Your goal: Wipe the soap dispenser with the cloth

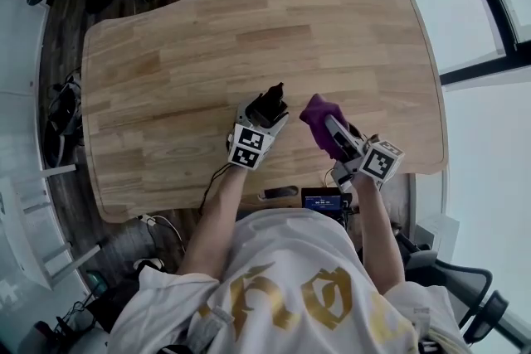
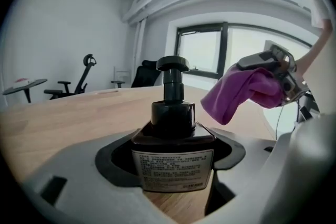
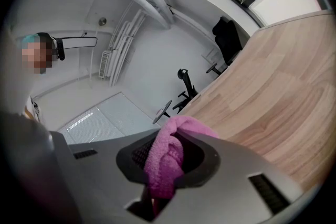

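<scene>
My left gripper (image 1: 267, 113) is shut on a dark brown soap dispenser (image 2: 173, 144) with a black pump and a white label; it stands upright between the jaws near the table's middle front, where the head view shows the soap dispenser (image 1: 272, 102) too. My right gripper (image 1: 326, 125) is shut on a purple cloth (image 1: 317, 117), bunched between its jaws in the right gripper view as the cloth (image 3: 167, 157). In the left gripper view the cloth (image 2: 240, 92) hangs just right of the pump, a little apart from it.
The wooden table (image 1: 182, 70) has a handle slot at its far edge. Office chairs (image 2: 79, 78) stand beyond the table. A small dark device (image 1: 323, 201) and cables sit at the table's near edge. Windows (image 2: 202, 52) line the far wall.
</scene>
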The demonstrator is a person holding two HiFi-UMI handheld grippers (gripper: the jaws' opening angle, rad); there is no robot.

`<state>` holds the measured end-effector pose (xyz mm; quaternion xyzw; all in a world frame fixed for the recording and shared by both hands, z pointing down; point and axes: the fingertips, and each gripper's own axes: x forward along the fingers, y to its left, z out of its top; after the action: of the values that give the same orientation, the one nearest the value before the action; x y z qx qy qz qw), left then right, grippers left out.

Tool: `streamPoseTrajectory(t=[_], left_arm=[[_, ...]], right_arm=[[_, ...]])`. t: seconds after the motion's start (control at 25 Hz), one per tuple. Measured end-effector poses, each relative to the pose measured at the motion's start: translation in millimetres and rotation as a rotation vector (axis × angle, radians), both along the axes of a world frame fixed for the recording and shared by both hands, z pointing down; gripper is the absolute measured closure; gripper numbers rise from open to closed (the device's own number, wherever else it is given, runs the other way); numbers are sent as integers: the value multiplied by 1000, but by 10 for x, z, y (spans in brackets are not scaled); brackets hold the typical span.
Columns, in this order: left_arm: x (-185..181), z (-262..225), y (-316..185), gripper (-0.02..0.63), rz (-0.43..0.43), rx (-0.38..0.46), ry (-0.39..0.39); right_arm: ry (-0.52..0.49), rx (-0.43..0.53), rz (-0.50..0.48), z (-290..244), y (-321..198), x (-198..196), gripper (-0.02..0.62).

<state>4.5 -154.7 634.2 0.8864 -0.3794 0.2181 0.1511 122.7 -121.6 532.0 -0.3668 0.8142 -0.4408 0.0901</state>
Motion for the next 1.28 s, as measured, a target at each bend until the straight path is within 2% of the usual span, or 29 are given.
streamPoseTrajectory(t=[0.16,0.28,0.36,0.6,0.76,0.84,1.12,1.28], left_arm=[[-41,89,47,249,-139,-63,-57],[-110,174,120,249,-198,-160,-60],[-136,237,204,249,-203,-238,-62],[-67,203,552,247,-162,-406,-54],[-73,146,714,244,-188,-472,32],[-73,146,718,242,-225,-498,71],[13,156,471,238,-322,-507,111],[45,126,440,236,-271,-496,121]], right_arm=[[5,14,-9,-44,79,-84,548],[8,32,-7,-127,133,-84,548],[9,38,5,-152,181,-40,548],[-6,63,43,-300,379,6,548],[17,63,74,-340,516,34,548],[17,60,91,-350,564,47,548],[33,60,124,-410,679,16,548],[72,80,134,-457,691,20,548]])
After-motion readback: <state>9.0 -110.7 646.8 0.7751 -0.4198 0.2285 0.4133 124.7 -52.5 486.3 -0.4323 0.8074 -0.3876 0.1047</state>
